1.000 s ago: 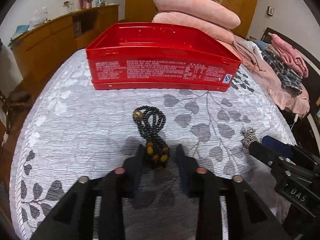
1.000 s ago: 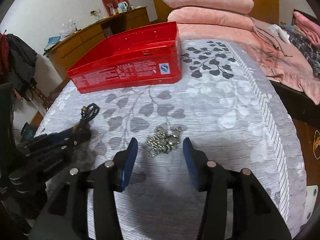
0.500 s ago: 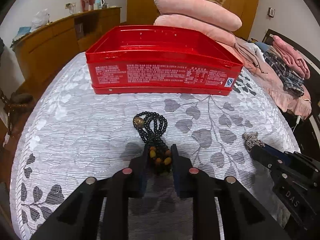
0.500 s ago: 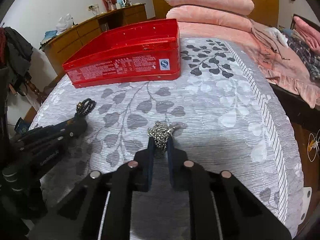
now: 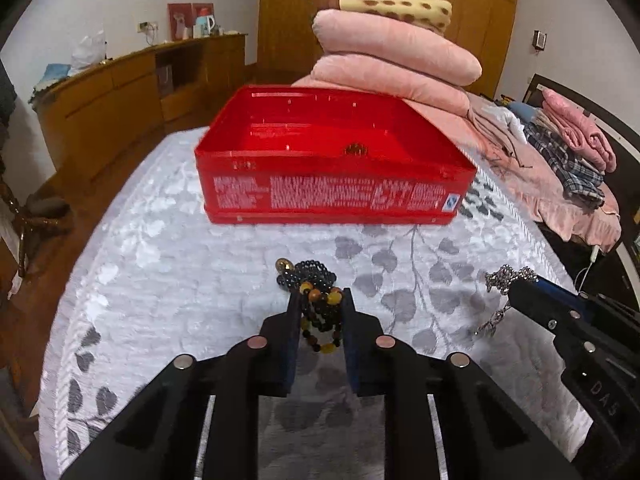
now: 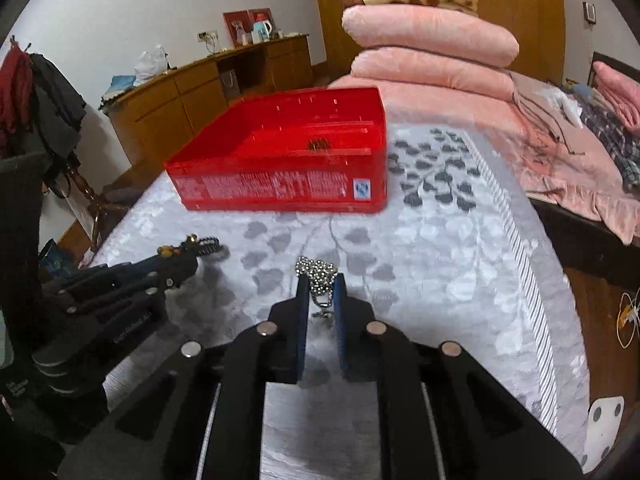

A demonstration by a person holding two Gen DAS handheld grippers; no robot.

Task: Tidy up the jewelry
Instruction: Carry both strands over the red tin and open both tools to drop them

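My left gripper (image 5: 320,300) is shut on a black bead necklace (image 5: 316,280) with amber beads and holds it above the bedspread; its loops hang between the jaws. My right gripper (image 6: 320,282) is shut on a silver bead chain (image 6: 316,272), also lifted, with a strand dangling. Each gripper shows in the other view: the right gripper (image 5: 516,286) at right and the left gripper (image 6: 188,258) at left. The open red tin box (image 5: 332,196) stands ahead on the bed, also seen in the right wrist view (image 6: 280,190). A small brownish item (image 5: 354,149) lies inside it.
The bed has a grey leaf-patterned spread (image 5: 160,264). Stacked pink pillows (image 5: 392,60) and folded clothes (image 5: 572,148) lie behind and right of the box. A wooden sideboard (image 5: 112,100) runs along the left wall. The bed edge drops off at right (image 6: 560,280).
Both grippers closed on their jewelry, then lifted it off the bedspread and moved toward the red box, which now looks nearer with its inside in view.
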